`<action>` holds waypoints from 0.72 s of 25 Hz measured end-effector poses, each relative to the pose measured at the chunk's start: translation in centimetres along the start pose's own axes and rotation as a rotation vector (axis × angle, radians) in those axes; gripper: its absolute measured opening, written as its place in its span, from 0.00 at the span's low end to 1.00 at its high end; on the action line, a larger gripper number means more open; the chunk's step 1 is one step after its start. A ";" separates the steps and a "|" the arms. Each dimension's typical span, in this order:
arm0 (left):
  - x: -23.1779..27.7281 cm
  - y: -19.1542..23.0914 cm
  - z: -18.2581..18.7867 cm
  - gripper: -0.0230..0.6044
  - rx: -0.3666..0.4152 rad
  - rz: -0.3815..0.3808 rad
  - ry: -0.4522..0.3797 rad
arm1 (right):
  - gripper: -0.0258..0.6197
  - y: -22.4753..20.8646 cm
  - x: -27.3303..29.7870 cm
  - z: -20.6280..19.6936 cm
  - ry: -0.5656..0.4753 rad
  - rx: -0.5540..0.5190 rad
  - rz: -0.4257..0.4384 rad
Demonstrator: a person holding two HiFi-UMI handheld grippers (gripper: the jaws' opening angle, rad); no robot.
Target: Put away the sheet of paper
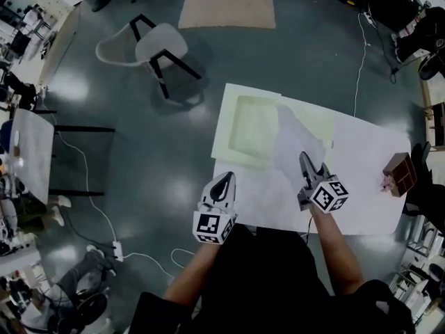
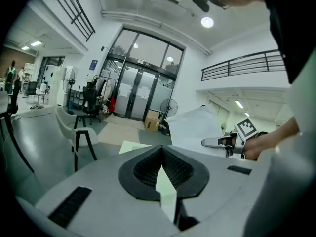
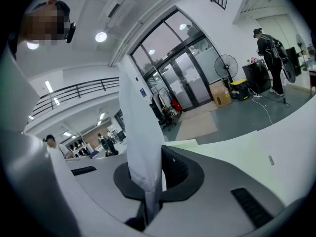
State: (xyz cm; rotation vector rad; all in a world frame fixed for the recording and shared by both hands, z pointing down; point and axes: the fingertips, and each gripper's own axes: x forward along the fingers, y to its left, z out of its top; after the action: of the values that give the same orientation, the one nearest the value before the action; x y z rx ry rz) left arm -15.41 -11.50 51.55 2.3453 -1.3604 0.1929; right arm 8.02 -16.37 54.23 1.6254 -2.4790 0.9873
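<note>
The white sheet of paper (image 1: 295, 141) hangs curled above the white table (image 1: 361, 186), its lower edge pinched in my right gripper (image 1: 306, 161). In the right gripper view the paper (image 3: 140, 132) rises straight up out of the shut jaws of the right gripper (image 3: 157, 157). A shallow pale green tray (image 1: 240, 127) lies at the table's far left, just beyond the paper. My left gripper (image 1: 224, 184) hovers by the table's near left corner with its jaws together and nothing in them. From the left gripper (image 2: 161, 149) I see the paper (image 2: 192, 127) off to the right.
A small brown box (image 1: 400, 174) stands near the table's right end. A white chair (image 1: 149, 47) and a beige rug (image 1: 228, 2) are on the floor beyond the table. Cables run over the floor to the left and the far right.
</note>
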 end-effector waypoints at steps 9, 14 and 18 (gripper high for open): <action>2.1 1.7 -1.0 0.04 -0.033 -0.011 0.041 | 0.04 -5.9 2.6 -3.0 0.058 0.155 -0.084; 3.0 1.3 -1.7 0.04 -0.046 0.005 0.062 | 0.04 -6.7 3.9 -4.2 0.115 0.176 -0.080; 3.7 1.0 -2.0 0.04 -0.049 0.015 0.066 | 0.04 -6.8 5.2 -5.0 0.139 0.219 -0.059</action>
State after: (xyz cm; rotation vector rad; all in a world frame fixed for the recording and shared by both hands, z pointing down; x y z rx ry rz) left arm -14.19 -14.02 54.80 2.2691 -1.3368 0.2369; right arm 9.72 -19.88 63.34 1.6107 -2.2891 1.3552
